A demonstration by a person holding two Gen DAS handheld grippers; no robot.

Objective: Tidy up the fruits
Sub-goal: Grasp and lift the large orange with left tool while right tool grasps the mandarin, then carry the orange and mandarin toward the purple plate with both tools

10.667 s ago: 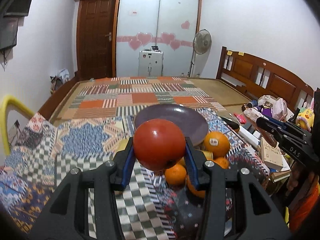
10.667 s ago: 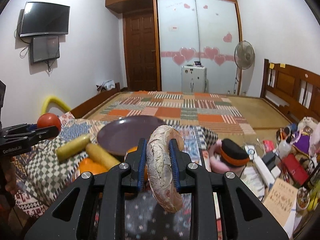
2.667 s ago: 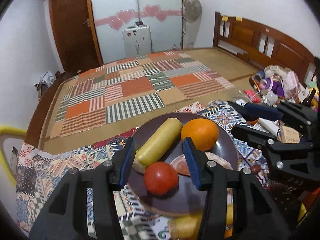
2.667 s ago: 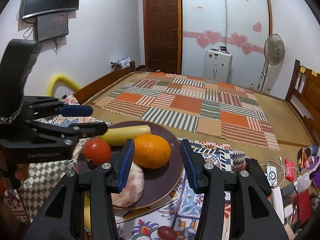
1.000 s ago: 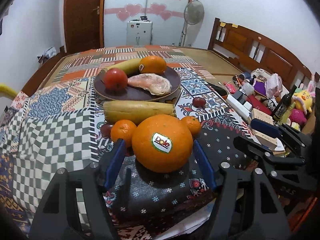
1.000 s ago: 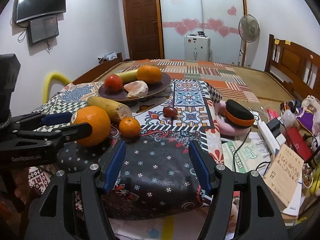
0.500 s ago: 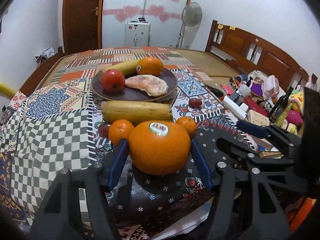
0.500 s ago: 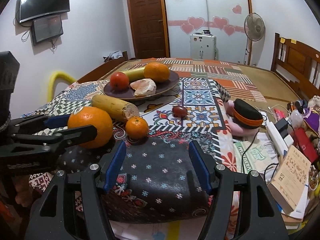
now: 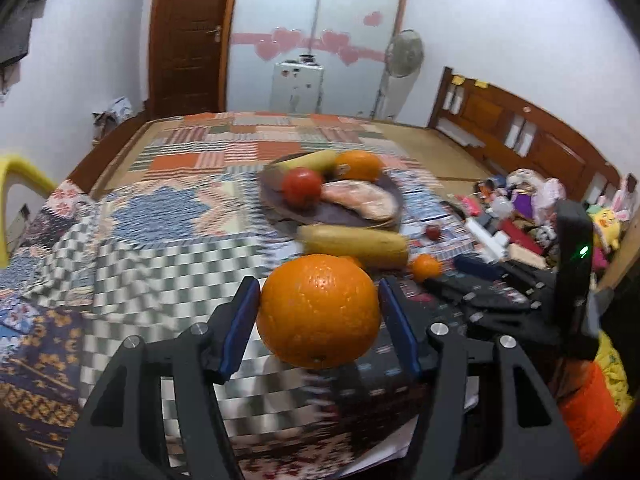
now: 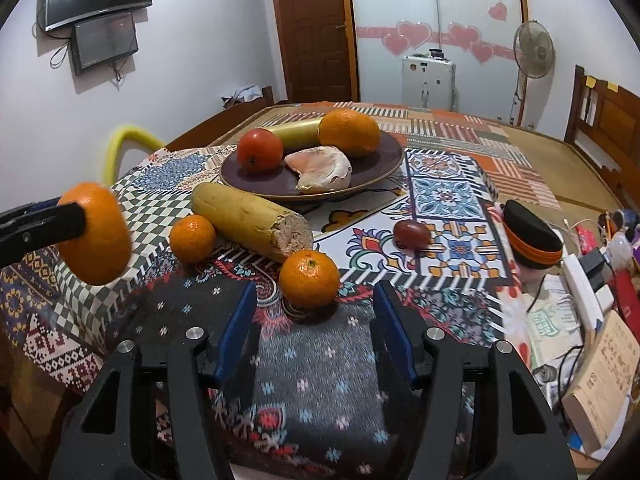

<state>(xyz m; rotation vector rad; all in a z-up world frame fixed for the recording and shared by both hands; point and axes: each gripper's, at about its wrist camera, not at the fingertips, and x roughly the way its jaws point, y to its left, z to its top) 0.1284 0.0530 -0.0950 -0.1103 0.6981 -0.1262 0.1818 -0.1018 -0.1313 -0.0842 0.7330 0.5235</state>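
Observation:
My left gripper is shut on a large orange and holds it above the patchwork cloth; the orange also shows in the right wrist view at the left. The dark plate holds a tomato, an orange, a yellow fruit and a pale peeled piece. My right gripper is open and empty, just short of a small tangerine. Another tangerine and a long yellow fruit lie in front of the plate.
A small dark red fruit lies right of the long fruit. A black and orange cap, books and cluttered items fill the right side. A yellow chair back stands at the left.
My left gripper has lifted the large orange off the cloth and swung left. My right gripper has moved forward toward the small tangerine, still open.

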